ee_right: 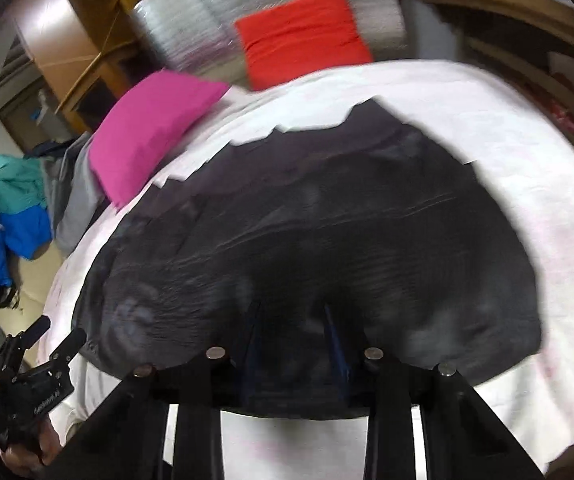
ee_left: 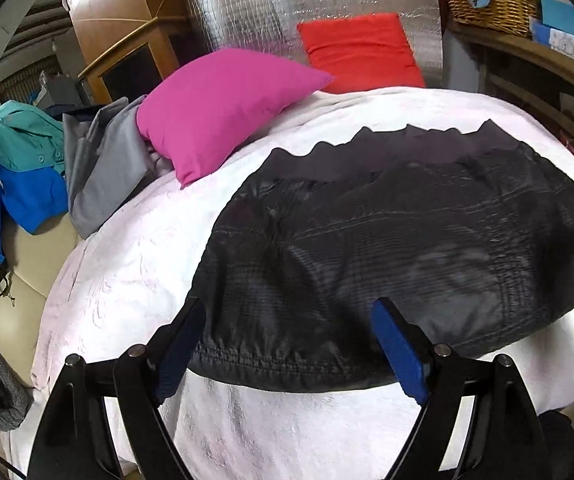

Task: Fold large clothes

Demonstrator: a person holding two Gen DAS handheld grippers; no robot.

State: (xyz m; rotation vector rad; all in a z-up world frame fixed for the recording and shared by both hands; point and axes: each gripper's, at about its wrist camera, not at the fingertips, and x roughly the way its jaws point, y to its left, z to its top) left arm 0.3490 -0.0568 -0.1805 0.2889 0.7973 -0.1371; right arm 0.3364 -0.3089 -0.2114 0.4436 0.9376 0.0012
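Black jacket flat on the bed, a fold about to begin

Black and slightly shiny, the jacket (ee_left: 387, 248) lay spread on the white bedspread (ee_left: 127, 280), its gathered hem nearest both cameras. The left tongs (ee_left: 287, 344) stood wide open, holding nothing, their blue pads straddling the hem from above. The right tongs (ee_right: 295, 344) hovered over the near edge too; blur and dark cloth hid their tips, so I could not tell whether they gripped. A pink pillow (ee_left: 223, 112) and a red pillow (ee_left: 359, 52) sat beyond. Judging by this, the garment was laid out and the first fold pending. Next, both tongs would need to pinch the hem and carry it towards the far edge.
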